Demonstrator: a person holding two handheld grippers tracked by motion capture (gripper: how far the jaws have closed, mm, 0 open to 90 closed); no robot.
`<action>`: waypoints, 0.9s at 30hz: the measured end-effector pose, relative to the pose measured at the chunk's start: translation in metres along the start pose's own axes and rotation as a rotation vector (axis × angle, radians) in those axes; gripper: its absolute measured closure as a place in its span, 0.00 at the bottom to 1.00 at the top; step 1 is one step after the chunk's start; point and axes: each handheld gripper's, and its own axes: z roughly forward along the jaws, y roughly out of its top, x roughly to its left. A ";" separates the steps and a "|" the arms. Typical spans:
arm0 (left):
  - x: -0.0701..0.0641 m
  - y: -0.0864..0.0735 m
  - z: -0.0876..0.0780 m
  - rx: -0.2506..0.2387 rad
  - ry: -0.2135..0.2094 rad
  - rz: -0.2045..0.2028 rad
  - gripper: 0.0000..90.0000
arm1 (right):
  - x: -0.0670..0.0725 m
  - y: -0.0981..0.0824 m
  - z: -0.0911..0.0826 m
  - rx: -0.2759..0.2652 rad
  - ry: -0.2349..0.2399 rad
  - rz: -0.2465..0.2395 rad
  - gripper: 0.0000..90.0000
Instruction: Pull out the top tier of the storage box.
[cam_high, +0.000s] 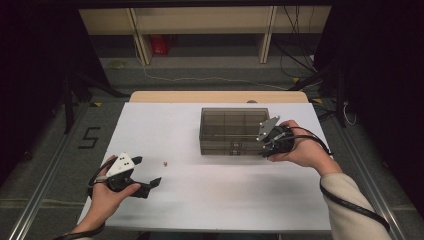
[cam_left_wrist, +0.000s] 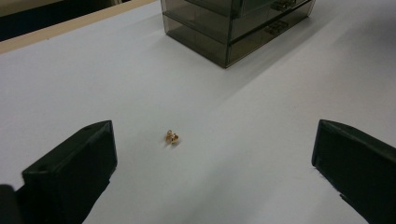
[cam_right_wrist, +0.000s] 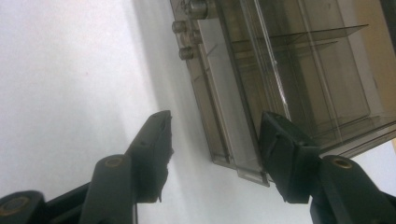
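Observation:
A smoky see-through compartment box (cam_high: 232, 131) with its lid down stands on the white table, right of centre. My right gripper (cam_high: 267, 142) is at the box's near right corner. In the right gripper view its jaws (cam_right_wrist: 215, 119) straddle the front wall of the box (cam_right_wrist: 280, 70), one jaw over the lid and the other off the wall, so it is open. A tiny gold piece (cam_high: 165, 162) lies on the table left of the box. My left gripper (cam_high: 148, 170) stands wide open just short of it; the gold piece (cam_left_wrist: 172, 136) lies ahead of the jaws (cam_left_wrist: 212, 140), with the box (cam_left_wrist: 233, 28) farther off.
The white table top (cam_high: 200, 200) ends in a wooden strip (cam_high: 215, 96) at the far edge. Beyond are a floor with cables, shelf legs and a red object (cam_high: 160, 45). A "5" mark (cam_high: 89, 137) is on the floor at left.

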 end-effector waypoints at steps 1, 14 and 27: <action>0.000 0.000 0.000 0.000 0.000 0.000 0.00 | 0.000 0.001 0.000 0.008 0.000 -0.001 0.52; 0.000 0.000 0.001 0.002 -0.002 0.000 0.00 | -0.009 0.008 0.002 0.091 0.045 -0.055 0.63; 0.000 0.000 0.001 0.003 -0.003 0.002 0.00 | -0.016 0.012 0.004 0.116 0.052 -0.065 0.78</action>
